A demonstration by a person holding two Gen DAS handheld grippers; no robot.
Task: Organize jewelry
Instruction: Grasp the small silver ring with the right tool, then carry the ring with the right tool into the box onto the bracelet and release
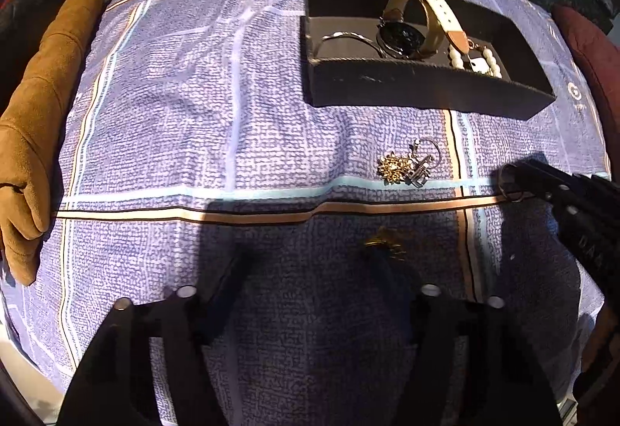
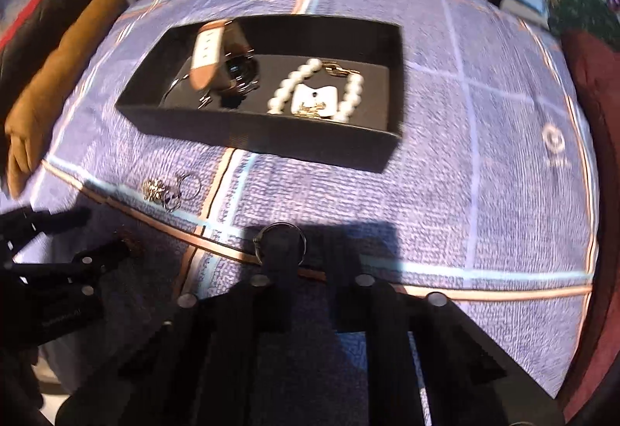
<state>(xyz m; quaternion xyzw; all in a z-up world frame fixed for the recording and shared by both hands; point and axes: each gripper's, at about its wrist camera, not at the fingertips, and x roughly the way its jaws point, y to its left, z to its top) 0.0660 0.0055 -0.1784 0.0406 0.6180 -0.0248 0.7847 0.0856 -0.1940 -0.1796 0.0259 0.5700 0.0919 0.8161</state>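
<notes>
- Black tray (image 2: 267, 139), far centre of the cloth-covered counter (image 2: 484, 193): holds wristwatch (image 2: 211, 56) and pearl bracelet (image 2: 350, 96).
- Gold brooch (image 1: 393, 166) and silver ring cluster (image 1: 422, 164): loose, near side of tray.
- Right gripper (image 2: 310, 251): a metal ring (image 2: 281, 244) hangs on its left finger; grip cannot be told.
- Left gripper (image 1: 310, 263): wide, gold piece (image 1: 383, 242) at its right fingertip.

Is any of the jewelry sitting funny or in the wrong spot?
Yes. A gold brooch and silver rings lie tangled on the purple checked cloth, outside the black tray. Another gold piece sits nearer.
</notes>
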